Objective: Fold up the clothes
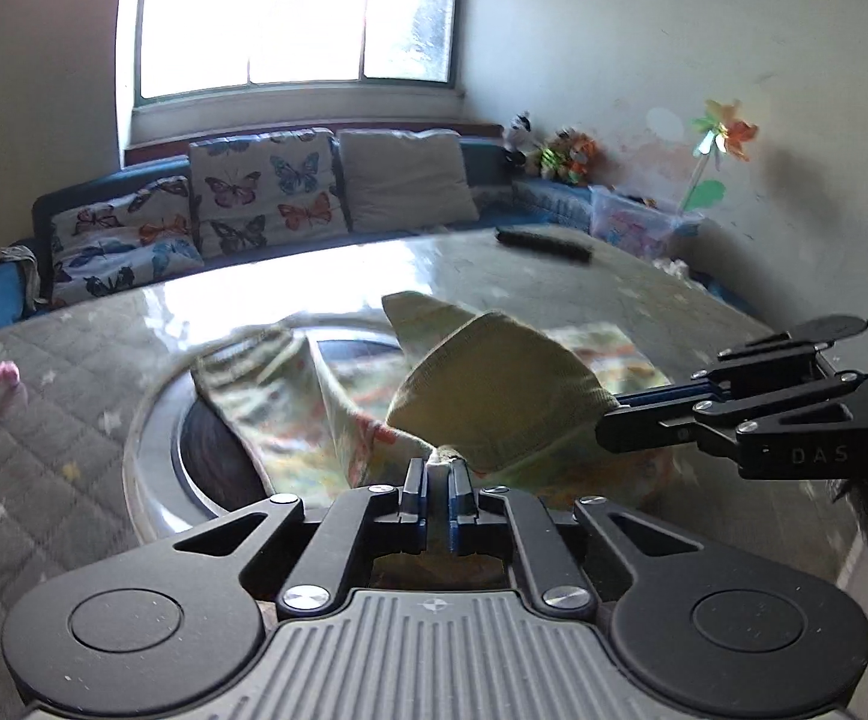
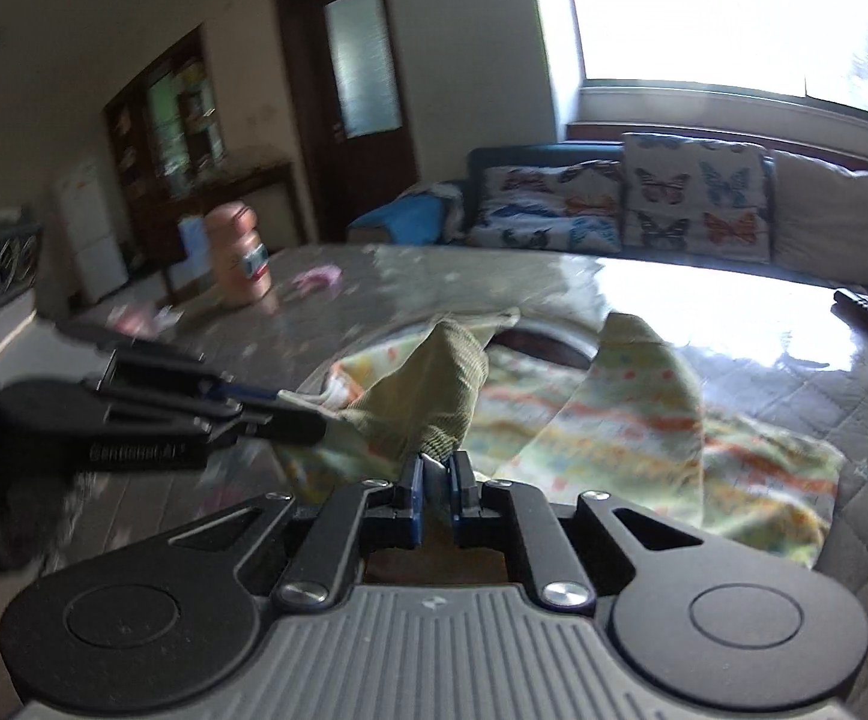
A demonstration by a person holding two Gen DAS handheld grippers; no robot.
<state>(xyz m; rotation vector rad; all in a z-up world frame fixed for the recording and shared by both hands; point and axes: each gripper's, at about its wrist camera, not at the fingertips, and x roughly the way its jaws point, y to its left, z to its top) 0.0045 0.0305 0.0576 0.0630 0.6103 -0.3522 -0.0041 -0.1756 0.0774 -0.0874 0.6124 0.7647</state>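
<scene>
Left tongs: left tongs [image 1: 439, 465] clenched on a pinch of the olive ribbed band of the garment [image 1: 494, 384], cloth bunched between the blue pads.
Right tongs: right tongs [image 2: 437, 468] clamped on the same band a little way along, so the two grips stretch one edge between them.
Why held so: both ends of one edge lifted, likely to carry it over as a fold.
Garment: its striped, dotted body [image 2: 614, 420] trails down onto the bench [image 1: 44, 450], partly across a round inset.
Open room: bare quilted bench cover beyond the cloth, towards the sofa [image 1: 404, 180].
Edges to watch: dark remote [image 1: 545, 243] near the far edge; peach jar [image 2: 241, 258] well apart on the left side.
</scene>
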